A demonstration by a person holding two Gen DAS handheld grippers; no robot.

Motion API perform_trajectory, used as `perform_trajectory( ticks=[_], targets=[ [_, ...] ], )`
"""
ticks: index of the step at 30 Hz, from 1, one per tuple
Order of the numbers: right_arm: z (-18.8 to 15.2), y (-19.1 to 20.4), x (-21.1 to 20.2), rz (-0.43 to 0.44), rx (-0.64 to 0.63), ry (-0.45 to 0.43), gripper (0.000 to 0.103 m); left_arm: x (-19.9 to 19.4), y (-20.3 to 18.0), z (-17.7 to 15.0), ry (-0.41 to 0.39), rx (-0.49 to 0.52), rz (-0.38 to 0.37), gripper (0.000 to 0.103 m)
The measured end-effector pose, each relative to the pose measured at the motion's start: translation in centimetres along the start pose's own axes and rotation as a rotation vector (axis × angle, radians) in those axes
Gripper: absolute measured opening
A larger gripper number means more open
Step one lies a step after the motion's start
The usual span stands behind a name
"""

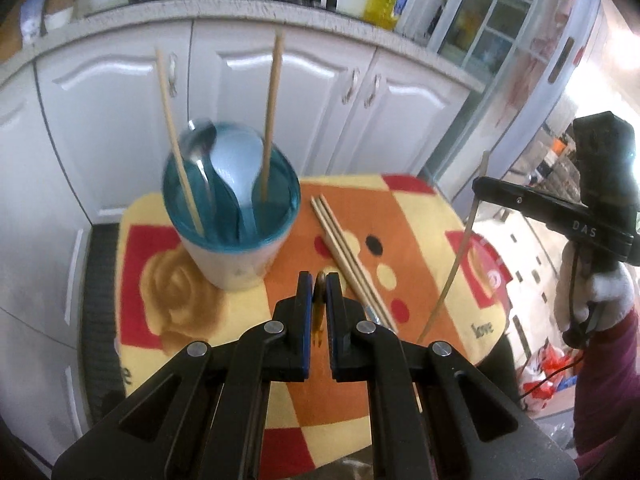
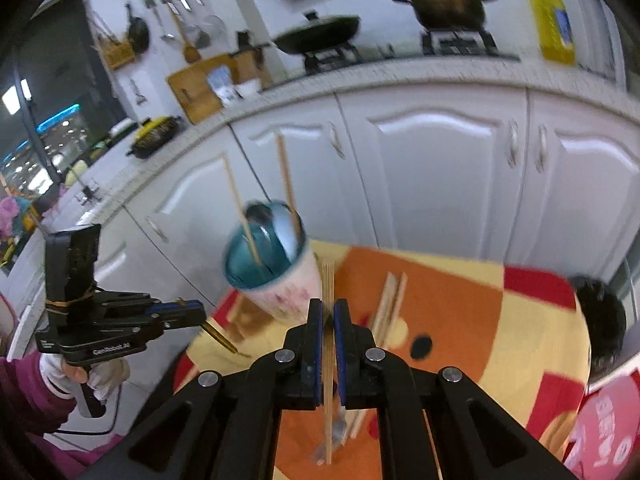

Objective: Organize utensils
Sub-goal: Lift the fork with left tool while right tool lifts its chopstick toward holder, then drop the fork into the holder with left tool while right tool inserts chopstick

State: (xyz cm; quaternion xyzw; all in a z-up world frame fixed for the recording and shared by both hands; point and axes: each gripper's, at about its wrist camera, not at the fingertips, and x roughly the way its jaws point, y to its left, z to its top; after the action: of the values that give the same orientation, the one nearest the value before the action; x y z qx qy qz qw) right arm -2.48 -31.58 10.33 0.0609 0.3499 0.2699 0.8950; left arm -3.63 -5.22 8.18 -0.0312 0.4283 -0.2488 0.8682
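A: Where are we w/ the utensils?

B: Mid-job, I'd say. Cup [image 1: 232, 216] stands on the bench [image 1: 420, 216], far-left part of the patterned cloth, already holding two chopsticks and what look like two spoons. A bundle of chopsticks [image 1: 348, 256] lies flat on the cloth just right of the cup.

A: Left gripper [image 1: 320, 284]?

B: Its fingers are nearly closed, pinching a small brownish-gold thing [image 1: 320, 300]. Can't tell what it is – maybe a handle. In the right view it pokes out past the tips, above the bench edge.

A: Right gripper [image 2: 328, 312]?

B: Fingers closed tight on one chopstick [image 2: 328, 340], held roughly upright, near the cup but not over it. Top end is level w/ the cup wall.

A: So next?

B: Prob. we carry that stick over the cup mouth and drop it in. Needs the lower tip to clear the rim and miss the sticks standing inside, or it jams or tips the cup.
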Motion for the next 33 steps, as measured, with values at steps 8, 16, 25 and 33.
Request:
perform_trajectory(
  ticks=[8,16,25,33],
  targets=[
    [6.6,3.3,-0.9,0.049,-0.074,-0.12,0.005,-4.7,1.5,4.4,-0.131,-0.017,0.023,0.005],
    [12.5,6.4,1.6,0.026,-0.142,-0.167,0.005,-4.6,4.0,8.0,-0.207,-0.023,0.146,0.005],
    [14.1,6.9,7.6,-0.072,-0.177,-0.157,0.005,-0.3,5.7,8.7,-0.166,-0.013,0.23,0.005],
    [11.5,5.1,12.8,-0.034,-0.141,-0.033,0.005,3.0,6.3,7.2,-0.096,-0.025,0.225,0.005]
  ],
)
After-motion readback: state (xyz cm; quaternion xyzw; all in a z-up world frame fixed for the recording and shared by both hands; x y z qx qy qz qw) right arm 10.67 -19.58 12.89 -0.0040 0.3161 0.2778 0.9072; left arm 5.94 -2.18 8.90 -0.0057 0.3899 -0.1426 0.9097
